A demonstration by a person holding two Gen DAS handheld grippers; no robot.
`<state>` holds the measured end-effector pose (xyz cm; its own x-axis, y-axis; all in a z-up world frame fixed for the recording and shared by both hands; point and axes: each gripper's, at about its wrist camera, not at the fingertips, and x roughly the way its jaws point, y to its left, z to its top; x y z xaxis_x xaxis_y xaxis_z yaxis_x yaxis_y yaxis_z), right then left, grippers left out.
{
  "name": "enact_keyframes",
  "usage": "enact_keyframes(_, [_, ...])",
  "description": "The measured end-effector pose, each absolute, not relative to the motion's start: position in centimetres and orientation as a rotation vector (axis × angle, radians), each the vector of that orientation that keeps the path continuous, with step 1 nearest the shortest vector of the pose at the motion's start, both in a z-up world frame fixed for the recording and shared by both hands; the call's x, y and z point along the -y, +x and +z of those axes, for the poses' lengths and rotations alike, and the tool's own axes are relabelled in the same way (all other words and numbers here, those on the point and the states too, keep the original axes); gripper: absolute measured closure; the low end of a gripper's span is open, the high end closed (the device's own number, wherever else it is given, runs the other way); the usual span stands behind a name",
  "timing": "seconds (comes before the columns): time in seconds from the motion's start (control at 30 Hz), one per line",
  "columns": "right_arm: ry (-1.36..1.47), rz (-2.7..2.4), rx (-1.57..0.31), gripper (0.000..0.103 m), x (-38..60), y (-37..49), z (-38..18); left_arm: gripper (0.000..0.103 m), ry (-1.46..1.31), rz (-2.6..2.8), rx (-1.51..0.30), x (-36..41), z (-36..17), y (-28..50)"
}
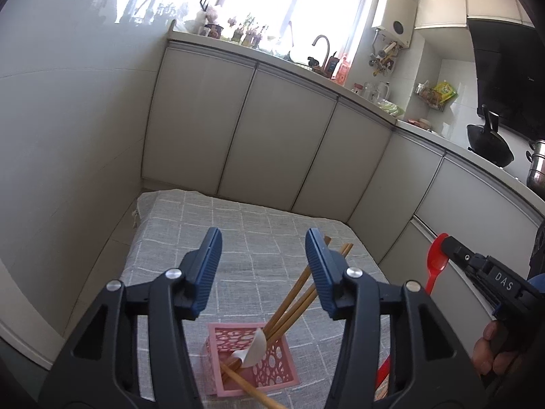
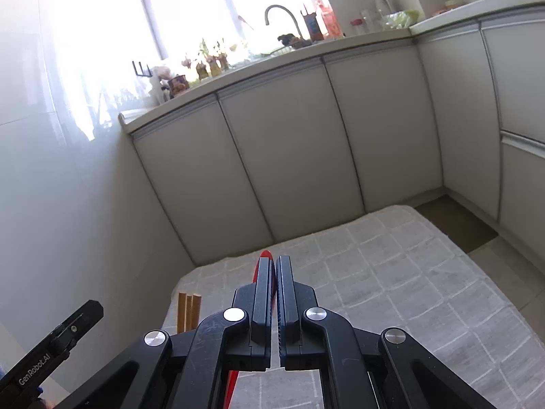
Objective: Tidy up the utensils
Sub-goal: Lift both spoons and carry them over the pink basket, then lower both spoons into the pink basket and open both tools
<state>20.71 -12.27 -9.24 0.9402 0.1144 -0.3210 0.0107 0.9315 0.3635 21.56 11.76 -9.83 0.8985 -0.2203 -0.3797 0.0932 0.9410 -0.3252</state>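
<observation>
1. The left gripper (image 1: 262,255) hangs spread wide above the pink perforated basket (image 1: 250,358), gripping nothing.
2. Wooden chopsticks (image 1: 299,293) and a white spoon (image 1: 253,351) sit inside the basket.
3. The right gripper (image 2: 274,272) pinches a red spoon (image 1: 437,259) over the grey checked cloth (image 2: 391,272).

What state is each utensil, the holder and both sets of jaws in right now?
Left gripper: jaws open, holding nothing.
Right gripper: jaws shut on the red spoon.
Chopsticks: leaning tilted in the pink holder.
White spoon: inside the holder, resting against its rim.
Pink holder: upright on the grey checked cloth.
</observation>
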Motion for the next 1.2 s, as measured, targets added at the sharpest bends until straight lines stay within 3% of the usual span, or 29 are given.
enact_keyframes(0.27, [0.393,0.013,-0.266,0.101,10.5,20.6,-7.9,0.038,-0.328,0.014,-0.533,-14.7,-10.1,18.8])
enact_keyframes(1.1, [0.342,-0.058,-0.284,0.096,4.5,22.5,-11.7,0.037,-0.344,0.007,-0.648,-16.5,-11.9,19.1])
enact_keyframes(1.17, [0.361,-0.034,-0.296,0.09,4.8,22.5,-11.6,0.037,-0.337,0.003,-0.654,-16.5,-11.9,19.1])
enact_keyframes(1.2, [0.372,-0.022,-0.299,0.08,4.9,22.5,-11.4,0.037,-0.333,0.003,-0.656,-16.5,-11.9,19.1])
